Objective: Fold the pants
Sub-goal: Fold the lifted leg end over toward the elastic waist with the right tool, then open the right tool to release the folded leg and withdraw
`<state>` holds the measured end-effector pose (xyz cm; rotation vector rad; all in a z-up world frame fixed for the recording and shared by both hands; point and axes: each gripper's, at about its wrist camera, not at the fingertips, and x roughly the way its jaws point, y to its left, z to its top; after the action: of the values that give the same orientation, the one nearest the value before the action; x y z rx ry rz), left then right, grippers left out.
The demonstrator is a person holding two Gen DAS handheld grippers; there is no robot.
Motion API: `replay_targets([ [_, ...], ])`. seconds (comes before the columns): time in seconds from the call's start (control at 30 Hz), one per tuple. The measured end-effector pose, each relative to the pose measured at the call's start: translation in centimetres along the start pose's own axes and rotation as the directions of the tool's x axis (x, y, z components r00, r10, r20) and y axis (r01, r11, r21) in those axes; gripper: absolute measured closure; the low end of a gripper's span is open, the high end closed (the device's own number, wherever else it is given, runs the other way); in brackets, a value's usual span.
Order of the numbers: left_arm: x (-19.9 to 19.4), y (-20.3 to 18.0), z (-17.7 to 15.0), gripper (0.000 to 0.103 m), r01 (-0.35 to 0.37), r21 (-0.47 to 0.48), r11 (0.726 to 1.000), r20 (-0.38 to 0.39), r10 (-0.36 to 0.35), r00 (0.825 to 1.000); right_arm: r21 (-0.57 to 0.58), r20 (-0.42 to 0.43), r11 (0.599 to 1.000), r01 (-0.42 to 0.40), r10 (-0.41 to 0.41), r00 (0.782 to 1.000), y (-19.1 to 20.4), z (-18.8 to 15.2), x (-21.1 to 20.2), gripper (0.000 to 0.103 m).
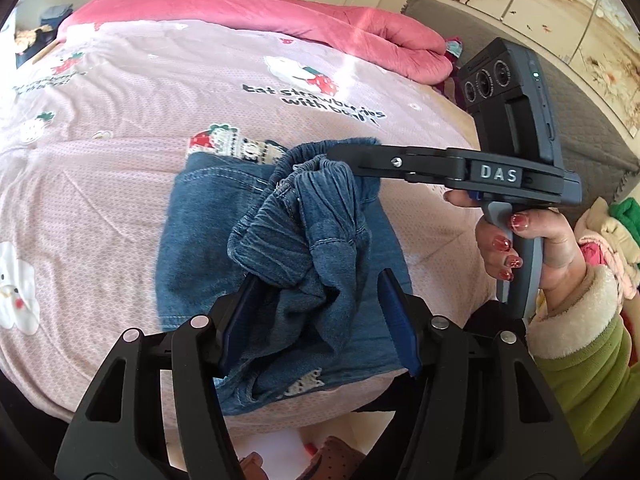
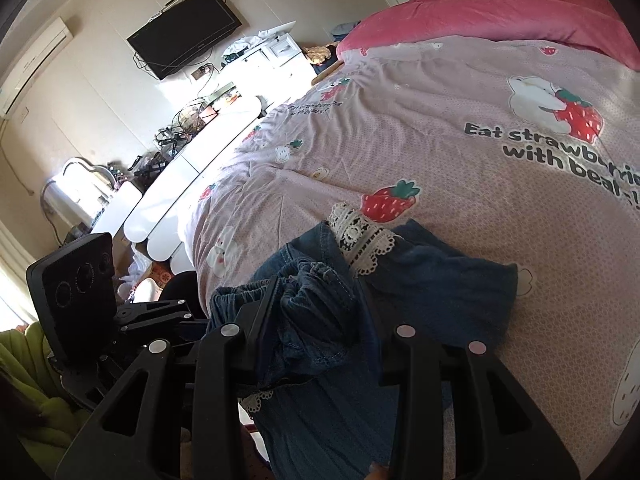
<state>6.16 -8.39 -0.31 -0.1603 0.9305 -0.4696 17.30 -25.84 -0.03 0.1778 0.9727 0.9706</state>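
Pants: blue denim pants [image 1: 280, 216] with an elastic waistband lie on the bed, partly lifted and bunched between the two tools; the flat part spreads ahead of and beneath the left tool.
Lace trim: white lace [image 2: 362, 240] on the pants lies just ahead of the right tool, beside a printed strawberry.
Left tool: the left tool [image 1: 320, 312] points down at the bed, its blue pads [image 1: 396, 320] standing on either side of a thick bunch of denim; the left pad lies against the cloth, but whether the right one presses on it I cannot tell.
Right tool: the right tool [image 1: 336, 156] reaches in from the right side of the left tool's view (a hand [image 1: 520, 240] with red nails holds its grip) and is clenched on the gathered waistband.
Right tool's own view: denim fills the gap between its fingers [image 2: 320, 328], with the left tool's camera block just off to its left.
Sleeve: a green sleeve [image 1: 580, 360] with a cream fleece cuff.
Bed: a pink cover [image 1: 140, 100] printed with strawberries and bears lies under the pants.
Quilt: a folded pink quilt [image 1: 280, 12] lies well beyond both tools.
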Motion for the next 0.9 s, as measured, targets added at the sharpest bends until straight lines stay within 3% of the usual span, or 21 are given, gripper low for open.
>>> replay_targets([
  [0.23, 1.7, -2.5, -0.8, 0.041, 0.012, 0.067, 0.998, -0.027, -0.010, 1.000, 0.037, 0.016, 0.998, 0.058, -0.059, 0.998, -1.2, -2.3, -1.0, 0.065],
  [0.53, 3.1, -4.4, -1.9, 0.031, 0.041, 0.117, 0.992, -0.053, -0.035, 0.998, 0.089, 0.100, 0.990, 0.108, -0.116, 0.988, -1.0, -3.1, -4.0, 0.049],
  [0.67, 2.7, -4.6, -2.4, 0.028, 0.075, 0.117, 0.990, -0.064, -0.068, 0.996, 0.036, 0.049, 0.986, 0.161, -0.162, 0.985, 0.3, -3.5, -2.8, 0.047],
  [0.8, 2.2, -4.7, -3.4, 0.027, 0.115, 0.126, 0.985, -0.086, -0.105, 0.991, -0.021, -0.054, 0.944, 0.329, -0.330, 0.943, -0.3, -4.3, -0.2, 0.047],
  [0.9, 0.8, -4.2, -3.6, 0.027, 0.146, 0.103, 0.984, -0.072, -0.139, 0.988, -0.006, -0.044, 0.945, 0.326, -0.326, 0.944, -0.3, -4.7, -0.5, 0.047],
])
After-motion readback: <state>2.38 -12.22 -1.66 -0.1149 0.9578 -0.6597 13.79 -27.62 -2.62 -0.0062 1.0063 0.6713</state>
